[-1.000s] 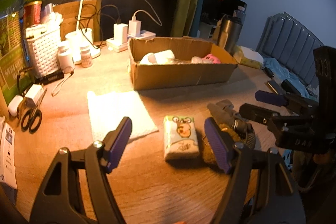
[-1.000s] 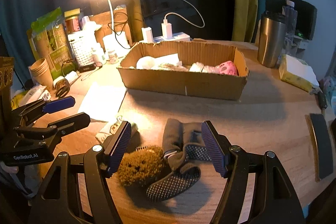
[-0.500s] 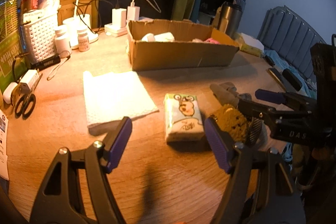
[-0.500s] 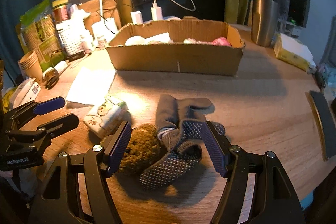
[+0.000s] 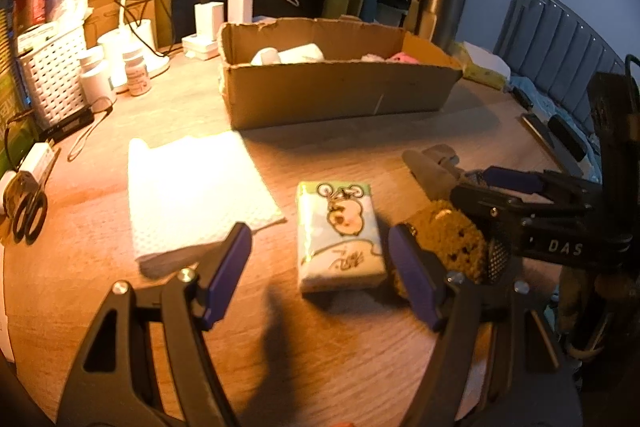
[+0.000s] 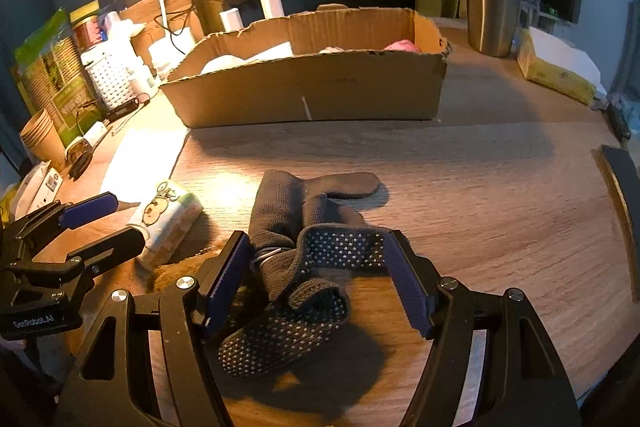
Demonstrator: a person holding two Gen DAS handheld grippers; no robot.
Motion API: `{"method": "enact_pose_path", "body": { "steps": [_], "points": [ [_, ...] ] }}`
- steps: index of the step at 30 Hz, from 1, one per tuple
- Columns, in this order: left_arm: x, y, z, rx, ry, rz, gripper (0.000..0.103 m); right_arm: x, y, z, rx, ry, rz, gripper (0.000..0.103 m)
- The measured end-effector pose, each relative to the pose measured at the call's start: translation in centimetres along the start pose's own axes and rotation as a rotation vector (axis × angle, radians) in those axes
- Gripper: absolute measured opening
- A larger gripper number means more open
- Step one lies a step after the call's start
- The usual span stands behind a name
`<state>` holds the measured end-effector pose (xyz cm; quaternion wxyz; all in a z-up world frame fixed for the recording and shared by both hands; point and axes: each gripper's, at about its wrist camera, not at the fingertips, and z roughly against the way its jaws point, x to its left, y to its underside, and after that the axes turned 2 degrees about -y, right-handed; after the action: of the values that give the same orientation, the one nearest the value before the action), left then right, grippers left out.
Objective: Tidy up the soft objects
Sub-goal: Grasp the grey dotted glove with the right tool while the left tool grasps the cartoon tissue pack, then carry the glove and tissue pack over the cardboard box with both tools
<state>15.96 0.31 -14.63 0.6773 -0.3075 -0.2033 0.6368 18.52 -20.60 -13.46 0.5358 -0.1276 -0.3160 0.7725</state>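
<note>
My left gripper (image 5: pixel 320 281) jaws stand apart over the tissue pack (image 5: pixel 340 235); my right gripper (image 6: pixel 316 281) jaws stand apart, straddling the dotted gloves (image 6: pixel 304 267) on the worktop (image 6: pixel 500 195).

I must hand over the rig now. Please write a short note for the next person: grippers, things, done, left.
Left gripper: open, above the cartoon-printed tissue pack.
Right gripper: open, around the grey dotted gloves, not clamped.
Brown fuzzy plush lies between pack and gloves.
Done: white and pink soft items in the cardboard box.
Left: gloves, plush, tissue pack, folded white cloth.
</note>
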Motion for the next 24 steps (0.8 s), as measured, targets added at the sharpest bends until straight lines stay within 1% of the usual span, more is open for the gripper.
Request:
{"method": "enact_pose_path", "body": {
  "steps": [5, 8, 9, 10, 11, 13, 16, 17, 19, 24],
  "points": [
    [-0.6, -0.3, -1.0, 0.027, -0.012, -0.019, 0.073, -0.5, -0.2, -0.5, 0.008, -0.019, -0.003, 0.072],
    [-0.9, -0.3, -1.5, 0.045, -0.029, -0.038, 0.073, -0.5, -0.3, -0.8, 0.017, -0.034, 0.01, 0.064],
    [-1.0, -0.2, -1.6, 0.049, -0.032, -0.039, 0.073, -0.5, -0.3, -0.8, 0.018, -0.039, 0.015, 0.059],
    [-0.9, -0.2, -1.7, 0.053, -0.032, -0.037, 0.073, -0.4, -0.3, -0.8, 0.018, -0.044, 0.019, 0.051],
    [-0.8, -0.2, -1.9, 0.056, -0.032, -0.036, 0.073, -0.4, -0.3, -0.8, 0.02, -0.046, 0.023, 0.047],
    [-0.7, -0.2, -2.0, 0.061, -0.034, -0.036, 0.072, -0.2, -0.3, -0.8, 0.021, -0.053, 0.034, 0.044],
    [-0.9, -0.2, -2.2, 0.074, -0.028, -0.043, 0.056, 0.0, -0.4, -0.8, 0.018, -0.055, 0.053, 0.041],
    [-1.0, -0.2, -2.2, 0.076, -0.026, -0.046, 0.053, 0.0, -0.4, -0.7, 0.015, -0.056, 0.06, 0.041],
    [-1.2, -0.2, -2.0, 0.071, -0.017, -0.053, 0.049, 0.1, -0.4, -0.5, 0.009, -0.057, 0.068, 0.04],
    [-1.6, -0.5, -1.5, 0.059, 0.001, -0.063, 0.048, 0.0, -1.0, 0.6, -0.025, -0.064, 0.075, 0.04]
  ]
}}
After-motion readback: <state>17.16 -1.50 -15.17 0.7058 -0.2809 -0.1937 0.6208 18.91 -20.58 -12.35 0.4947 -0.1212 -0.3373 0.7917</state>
